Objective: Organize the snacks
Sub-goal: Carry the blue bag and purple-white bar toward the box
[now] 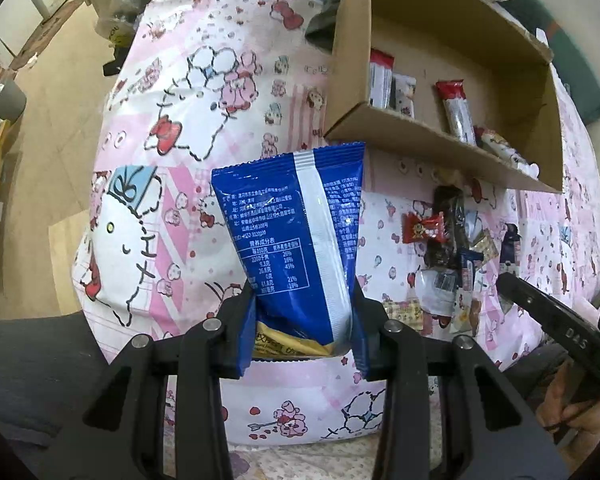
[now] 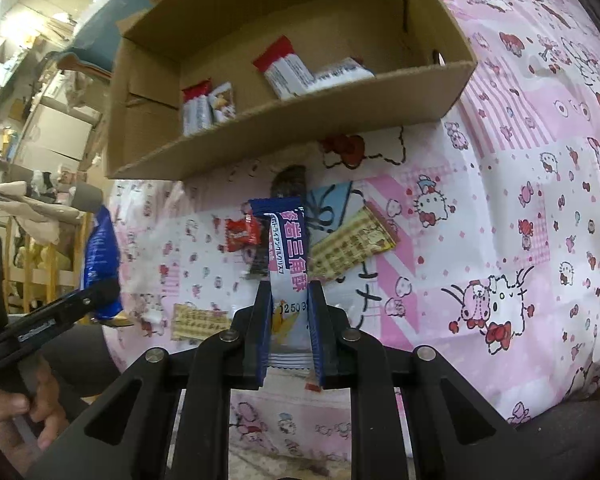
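Observation:
My left gripper [image 1: 304, 300] is shut on a blue and white snack bag [image 1: 300, 232], which stands up between its fingers above the pink cartoon-print sheet [image 1: 204, 92]. My right gripper [image 2: 289, 296] is shut on a slim blue and white snack packet [image 2: 288, 248] with pink lettering, lifted off the sheet. A cardboard box [image 1: 432, 140] lies beyond both, holding red and white snack packets [image 2: 284, 66]. Loose snacks [image 1: 448, 264] lie on the sheet in front of the box, among them a red candy [image 2: 242, 234] and a yellow checked packet [image 2: 352, 246].
A second yellow checked packet [image 2: 198, 322] lies at the near left of the sheet. The left gripper with its blue bag [image 2: 100, 256] shows at the left of the right wrist view, held by a hand [image 2: 28, 412]. Shelves and boxes [image 2: 40, 132] stand beyond the bed.

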### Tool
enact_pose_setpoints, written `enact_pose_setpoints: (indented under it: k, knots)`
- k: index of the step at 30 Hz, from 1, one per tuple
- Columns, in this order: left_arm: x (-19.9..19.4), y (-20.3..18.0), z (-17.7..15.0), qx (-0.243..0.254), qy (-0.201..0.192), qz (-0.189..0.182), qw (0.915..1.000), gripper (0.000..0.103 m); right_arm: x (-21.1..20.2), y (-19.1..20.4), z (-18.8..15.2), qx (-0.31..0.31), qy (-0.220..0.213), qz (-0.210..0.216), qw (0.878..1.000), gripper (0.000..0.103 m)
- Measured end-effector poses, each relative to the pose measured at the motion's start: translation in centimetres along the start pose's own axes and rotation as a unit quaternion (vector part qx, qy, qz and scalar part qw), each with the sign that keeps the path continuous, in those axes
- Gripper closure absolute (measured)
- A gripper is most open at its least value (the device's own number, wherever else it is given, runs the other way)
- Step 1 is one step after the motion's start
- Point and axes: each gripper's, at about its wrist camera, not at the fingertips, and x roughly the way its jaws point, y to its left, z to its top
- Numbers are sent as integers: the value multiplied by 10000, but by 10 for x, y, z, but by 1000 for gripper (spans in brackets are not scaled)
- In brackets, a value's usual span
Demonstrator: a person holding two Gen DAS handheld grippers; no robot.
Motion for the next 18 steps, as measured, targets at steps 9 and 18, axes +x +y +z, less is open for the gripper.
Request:
enact_pose_setpoints:
  k: [9, 18]
  knots:
    - [-54, 9, 16, -131, -601, -314, 9976, 68, -66, 4, 22, -38, -894, 411, 9951, 85]
    - [-77, -15, 66, 117, -921, -351, 9951, 68, -96, 4, 77, -229, -1424, 217, 9893, 85]
